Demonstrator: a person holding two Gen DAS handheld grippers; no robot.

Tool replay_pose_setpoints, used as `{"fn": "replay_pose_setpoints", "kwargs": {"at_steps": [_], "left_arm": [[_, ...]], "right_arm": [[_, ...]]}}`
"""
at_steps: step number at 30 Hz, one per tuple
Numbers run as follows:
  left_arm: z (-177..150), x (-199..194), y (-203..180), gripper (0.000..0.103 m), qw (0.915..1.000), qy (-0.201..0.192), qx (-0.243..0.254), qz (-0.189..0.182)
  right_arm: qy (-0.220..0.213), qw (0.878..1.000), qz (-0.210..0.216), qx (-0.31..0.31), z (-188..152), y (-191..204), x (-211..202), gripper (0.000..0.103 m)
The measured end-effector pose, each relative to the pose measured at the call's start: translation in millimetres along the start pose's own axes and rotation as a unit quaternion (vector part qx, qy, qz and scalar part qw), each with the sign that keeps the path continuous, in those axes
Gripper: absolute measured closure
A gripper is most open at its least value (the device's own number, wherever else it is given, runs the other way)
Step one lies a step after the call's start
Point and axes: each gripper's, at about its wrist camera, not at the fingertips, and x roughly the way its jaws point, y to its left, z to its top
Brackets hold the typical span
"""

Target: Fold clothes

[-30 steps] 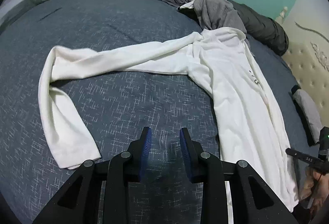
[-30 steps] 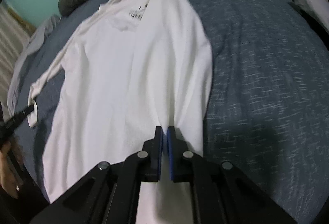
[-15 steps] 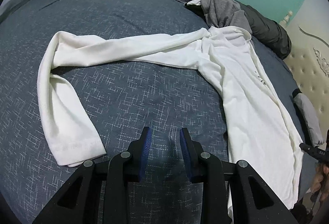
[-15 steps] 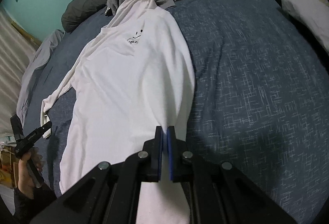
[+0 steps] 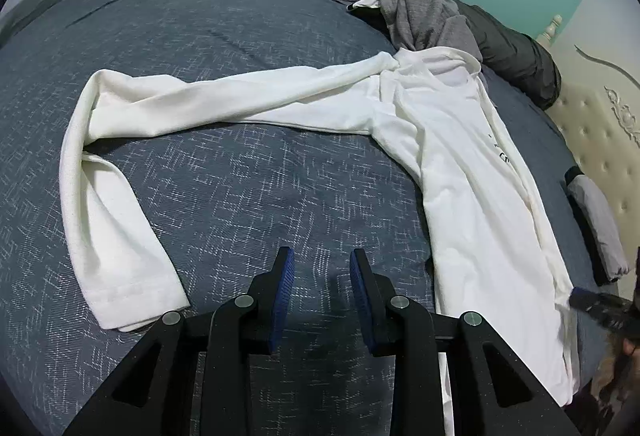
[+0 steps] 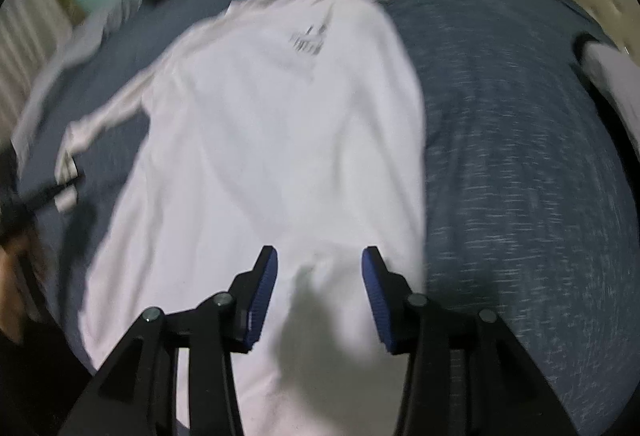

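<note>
We hold both claws released, the left gripper (image 5: 322,278) over the bedspread (image 5: 240,204), the right gripper (image 6: 318,278) above the white shirt (image 6: 272,156) stretching toward 12 o'clock.

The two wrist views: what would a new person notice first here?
First the white long-sleeved shirt, lying flat on the dark blue bedspread, its long sleeve stretched out to the left and bent back toward the camera. Then the grey clothes pile beyond its collar. Both grippers are open: the left gripper over bare bedspread, the right gripper over the shirt's body.
</note>
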Motion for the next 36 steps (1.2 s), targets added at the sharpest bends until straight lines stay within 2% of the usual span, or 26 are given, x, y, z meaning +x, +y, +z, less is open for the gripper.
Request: {"fn": "replay_pose_setpoints", "kwargs": {"at_steps": [1, 3, 6, 16, 24, 27, 32, 33, 36], "left_arm": [[0, -1, 0, 0.072, 1.0000, -0.001, 0.000, 0.000], [0, -1, 0, 0.072, 1.0000, -0.001, 0.000, 0.000], [0, 0, 2, 0.072, 1.0000, 0.001, -0.002, -0.002], [0, 0, 2, 0.072, 1.0000, 0.000, -0.005, -0.005], [0, -1, 4, 0.072, 1.0000, 0.000, -0.008, -0.004], [-1, 1, 4, 0.072, 1.0000, 0.003, -0.007, -0.002], [-1, 3, 4, 0.072, 1.0000, 0.006, -0.005, 0.000], [-1, 4, 4, 0.072, 1.0000, 0.007, -0.005, 0.001], [-1, 4, 5, 0.072, 0.9999, 0.009, -0.005, 0.002]], "right_arm": [[0.006, 1.000, 0.000, 0.000, -1, 1, 5, 0.060], [0.004, 1.000, 0.011, 0.019, -2, -6, 8, 0.089], [-0.001, 1.000, 0.010, 0.028, -5, -16, 3, 0.101], [-0.064, 0.996, -0.022, 0.051, 5, -65, -50, 0.102], [-0.120, 0.984, -0.104, 0.084, 39, -144, -118, 0.102], [-0.129, 0.976, -0.150, 0.096, 56, -180, -134, 0.102], [-0.142, 0.947, -0.231, 0.174, 76, -247, -148, 0.102], [-0.139, 0.939, -0.238, 0.204, 77, -262, -149, 0.102], [-0.150, 0.932, -0.245, 0.221, 77, -273, -152, 0.099]]}}
